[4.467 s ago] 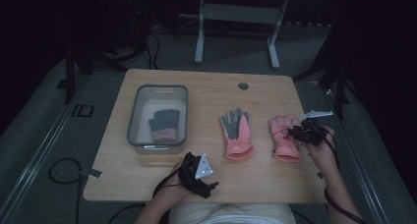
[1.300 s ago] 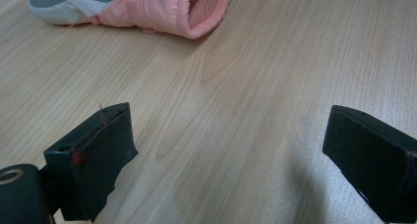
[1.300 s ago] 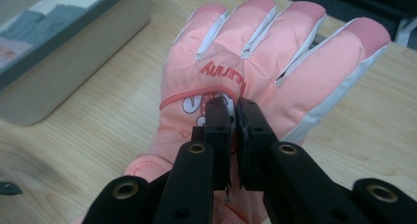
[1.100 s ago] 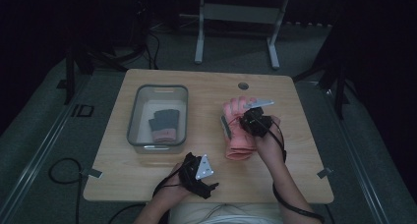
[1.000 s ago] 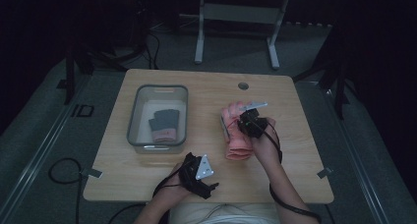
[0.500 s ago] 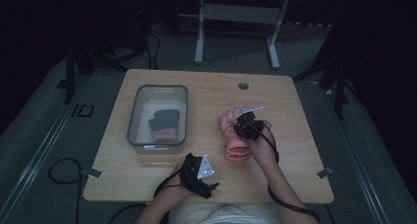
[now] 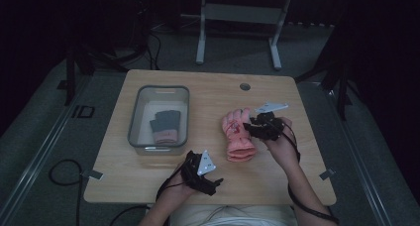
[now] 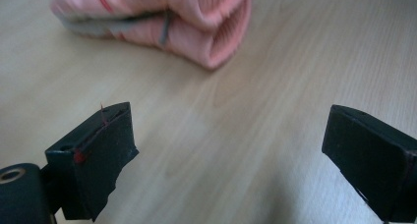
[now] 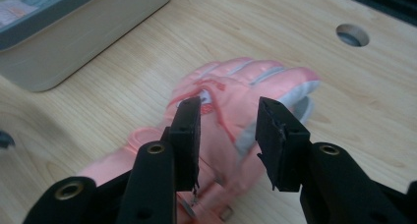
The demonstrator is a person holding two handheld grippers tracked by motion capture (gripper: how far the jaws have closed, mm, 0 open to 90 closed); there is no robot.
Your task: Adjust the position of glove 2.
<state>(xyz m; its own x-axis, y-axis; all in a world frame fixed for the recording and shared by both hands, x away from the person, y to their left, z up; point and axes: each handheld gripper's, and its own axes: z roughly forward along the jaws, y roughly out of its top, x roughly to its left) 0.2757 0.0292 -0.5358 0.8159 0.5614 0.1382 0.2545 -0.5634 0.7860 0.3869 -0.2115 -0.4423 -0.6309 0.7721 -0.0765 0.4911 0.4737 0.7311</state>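
Now right gripper [image 7: 255,128] lower (over stacked gloves [image 7: 239,137])

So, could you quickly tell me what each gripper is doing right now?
Left gripper: open, empty, resting on the table.
Right gripper: open, over the stacked pink gloves.

I see a light wooden desk [image 7: 208,89] with a round cable hole [image 7: 244,86], grey carpeted floor [image 7: 44,137], metal-legged frame [image 7: 237,13] behind, black cable [image 7: 62,169] lying left.
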